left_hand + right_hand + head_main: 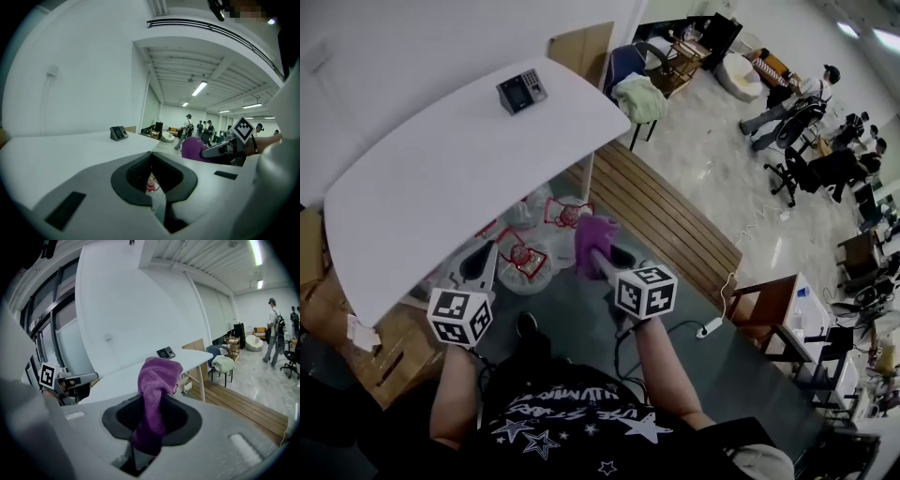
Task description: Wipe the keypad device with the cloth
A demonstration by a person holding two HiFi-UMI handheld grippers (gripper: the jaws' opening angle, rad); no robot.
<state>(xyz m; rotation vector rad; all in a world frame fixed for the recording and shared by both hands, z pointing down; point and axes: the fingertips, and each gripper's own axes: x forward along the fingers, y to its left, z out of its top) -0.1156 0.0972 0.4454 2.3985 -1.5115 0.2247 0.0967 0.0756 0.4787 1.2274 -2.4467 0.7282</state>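
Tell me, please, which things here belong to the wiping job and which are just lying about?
Job:
cloth
keypad device

Lying about:
chair
power strip
cardboard box

A long white counter with rounded corners stretches diagonally across the head view. A small dark keypad device sits directly on it, toward one o'clock from the middle, close to the far edge.
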